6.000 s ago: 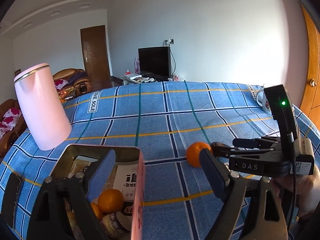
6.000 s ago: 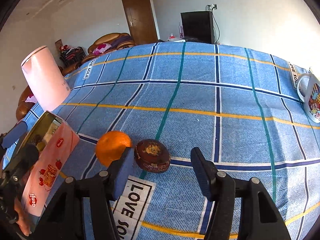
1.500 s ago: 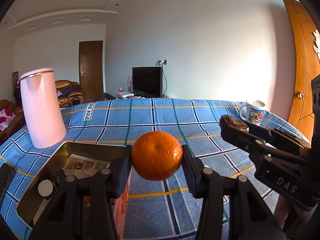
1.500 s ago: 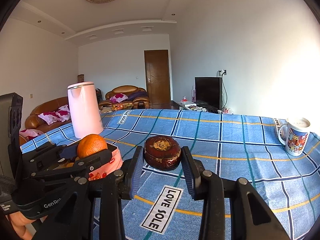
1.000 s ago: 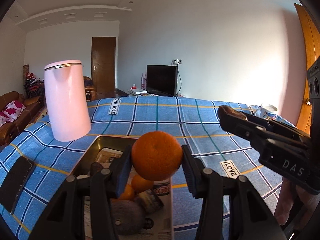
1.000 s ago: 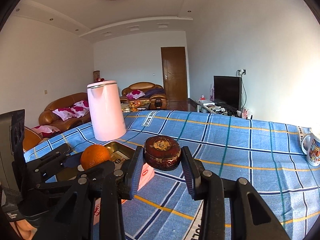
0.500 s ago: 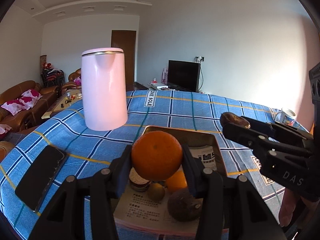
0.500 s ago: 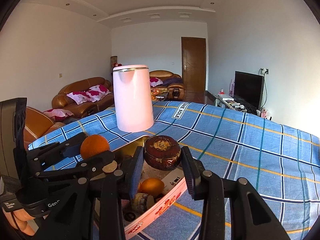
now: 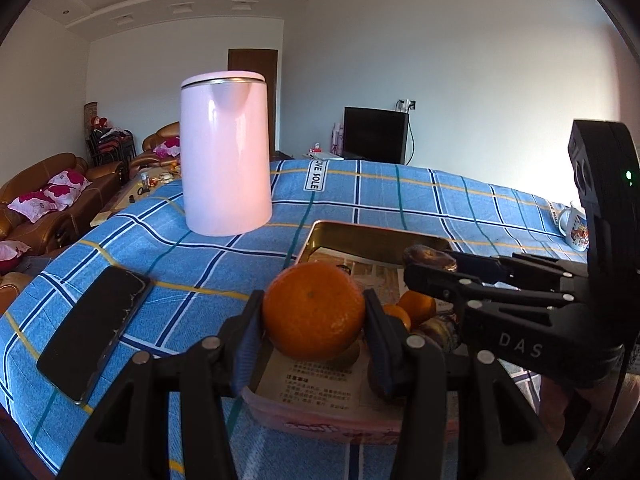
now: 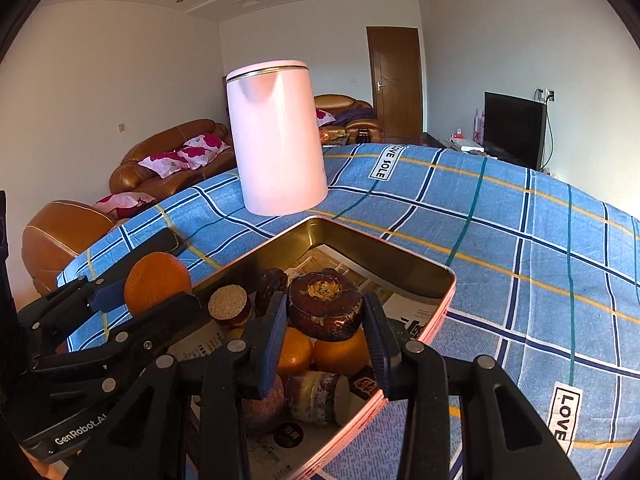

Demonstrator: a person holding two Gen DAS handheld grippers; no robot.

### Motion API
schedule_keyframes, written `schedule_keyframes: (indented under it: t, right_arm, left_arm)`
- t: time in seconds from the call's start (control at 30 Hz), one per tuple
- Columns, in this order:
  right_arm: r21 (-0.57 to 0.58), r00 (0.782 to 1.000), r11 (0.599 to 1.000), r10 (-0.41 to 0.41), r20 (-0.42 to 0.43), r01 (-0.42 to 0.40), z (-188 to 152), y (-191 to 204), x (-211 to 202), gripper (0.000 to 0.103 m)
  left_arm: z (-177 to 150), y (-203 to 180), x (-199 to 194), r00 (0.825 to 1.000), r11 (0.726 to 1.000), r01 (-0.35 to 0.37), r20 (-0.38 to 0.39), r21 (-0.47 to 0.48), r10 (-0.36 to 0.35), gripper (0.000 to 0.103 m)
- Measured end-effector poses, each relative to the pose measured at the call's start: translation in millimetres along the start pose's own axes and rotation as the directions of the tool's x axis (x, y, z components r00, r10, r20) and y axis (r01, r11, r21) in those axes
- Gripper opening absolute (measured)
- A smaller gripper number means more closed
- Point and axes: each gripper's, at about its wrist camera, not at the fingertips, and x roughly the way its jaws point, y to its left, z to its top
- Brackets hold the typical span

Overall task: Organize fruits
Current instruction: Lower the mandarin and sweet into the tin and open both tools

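Observation:
My left gripper [image 9: 314, 314] is shut on an orange [image 9: 314, 310] and holds it just above the near left edge of the pink tin box [image 9: 376, 236]. My right gripper [image 10: 325, 320] is shut on a dark brown round fruit [image 10: 325, 305] and holds it over the tin [image 10: 436, 312]. The tin is lined with newspaper and holds oranges [image 10: 340, 354], a date and other brown pieces. The right gripper also shows in the left wrist view [image 9: 430, 262]. The left gripper with its orange [image 10: 156, 280] shows at the left of the right wrist view.
A tall pink kettle [image 9: 224, 156] stands on the blue checked tablecloth [image 9: 400, 196] behind the tin. A black phone [image 9: 94, 328] lies at the left near the table edge. A printed mug [image 9: 574, 226] stands at the far right.
Both grippers have come in lower over the tin, each still holding its fruit. The left gripper's orange is now at the tin's near left edge, the brown fruit right above the fruits inside.

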Motion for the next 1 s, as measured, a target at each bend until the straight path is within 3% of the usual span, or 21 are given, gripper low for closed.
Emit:
schedule_keyframes:
  t: [0.67,0.73,0.8,0.9,1.0]
  right_arm:
    - [-0.023,0.998,1.0,-0.003,-0.067,0.001,-3,8,12,0.04]
    - [-0.026,0.998,1.0,0.002,-0.07,-0.004,-4,10,11,0.048]
    - [-0.017,0.998,1.0,-0.01,-0.069,0.009,-4,7,11,0.057]
    - [0.008,0.998,1.0,0.002,-0.057,-0.002,-5,2,6,0.061]
    - [0.02,0.999,1.0,-0.007,-0.035,0.008,-6,-1,-5,0.064]
  left_arm:
    - [-11,-3,1,1.0,1.0,-0.012,-0.014,0.023,0.012,0.052]
    - [-11,-3,0,1.0,1.0,-0.013,-0.012,0.019,0.013,0.053]
    - [-11,-2,-2,1.0,1.0,-0.022,-0.008,0.013,0.022,0.063]
    - [-9,0,-8,0.999,0.999,-0.032,0.015,0.009,0.032,0.083]
    - [-6,-3,-16,0.999,0.999,-0.031,0.044,0.018,0.03,0.093]
